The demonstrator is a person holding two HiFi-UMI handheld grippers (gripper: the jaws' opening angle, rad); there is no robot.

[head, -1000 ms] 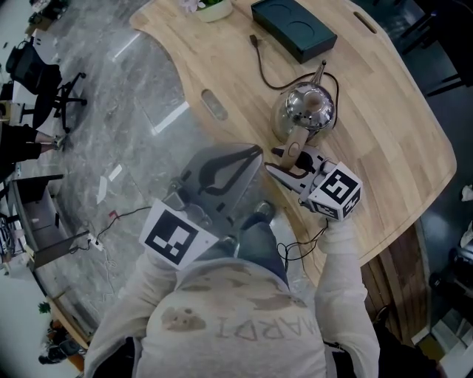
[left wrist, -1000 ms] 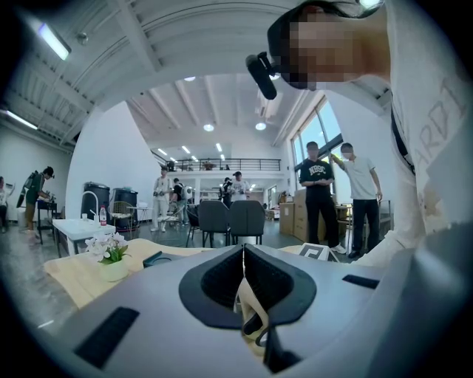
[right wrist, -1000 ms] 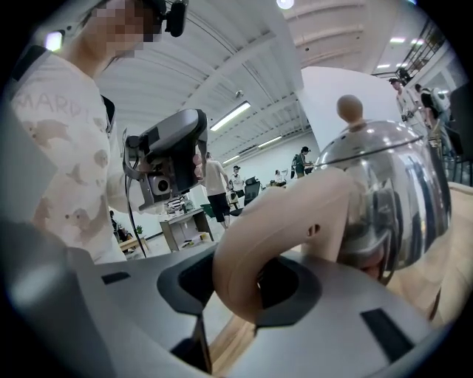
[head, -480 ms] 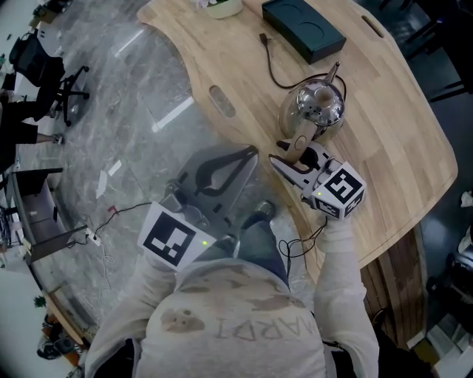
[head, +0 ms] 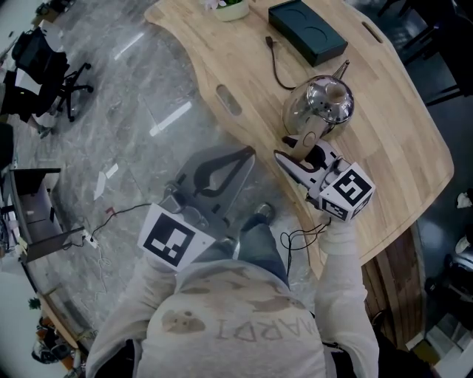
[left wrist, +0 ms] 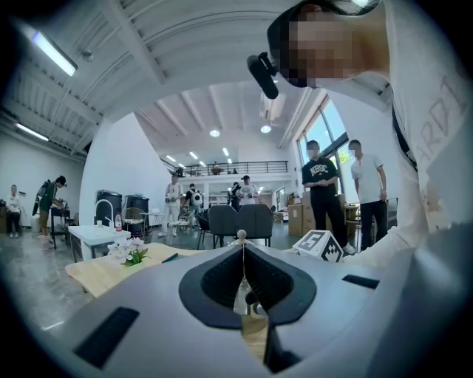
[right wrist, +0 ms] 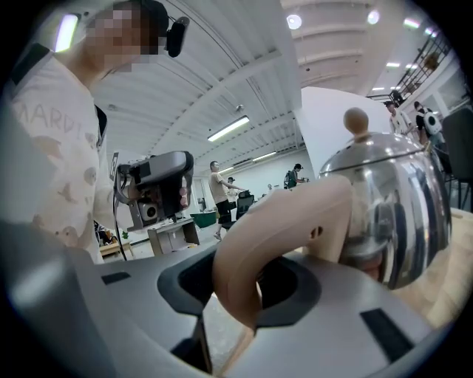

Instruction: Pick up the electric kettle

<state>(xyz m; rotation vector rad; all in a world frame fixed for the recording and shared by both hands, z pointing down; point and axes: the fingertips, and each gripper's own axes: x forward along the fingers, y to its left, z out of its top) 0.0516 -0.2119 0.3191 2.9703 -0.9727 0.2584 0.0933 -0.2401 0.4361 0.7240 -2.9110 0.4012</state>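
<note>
While the person's torso fills the bottom of the head view, the items range outward as follows.

Left gripper (head: 246, 156): held over the grey floor, off the table edge, jaws together with nothing between them. It sits much as it did a second ago, so it takes no part in the grasp.

Right gripper (head: 301, 153): marker cube (head: 347, 190) toward the person, jaws pointing at the kettle. A second ago the jaws stood spread with their tips just short of the handle. They have since come forward and closed in. In the right gripper view the handle (right wrist: 281, 229), a beige loop, passes between the two dark pads, which bear on both its flanks. By appearance the jaws are clamped on it.

Electric kettle (head: 325, 103): polished metal, upright, knob on the lid, spout turned away from the person. It stands on the wooden table (head: 399, 148) near the person's edge. Nothing shows that it has left the surface.

Judgement: reaching and gripping look complete, and only the lift remains. The body hangs to one side of the handle, so it is likely to tip toward the spout on rising.

Cord (head: 277, 66): dark, curling from behind the kettle toward the far side.

Dark box (head: 307, 31): flat, with a round recess on top, well apart from the kettle.

Potted plant (head: 230, 6): at the far edge, partly cut off.
</note>
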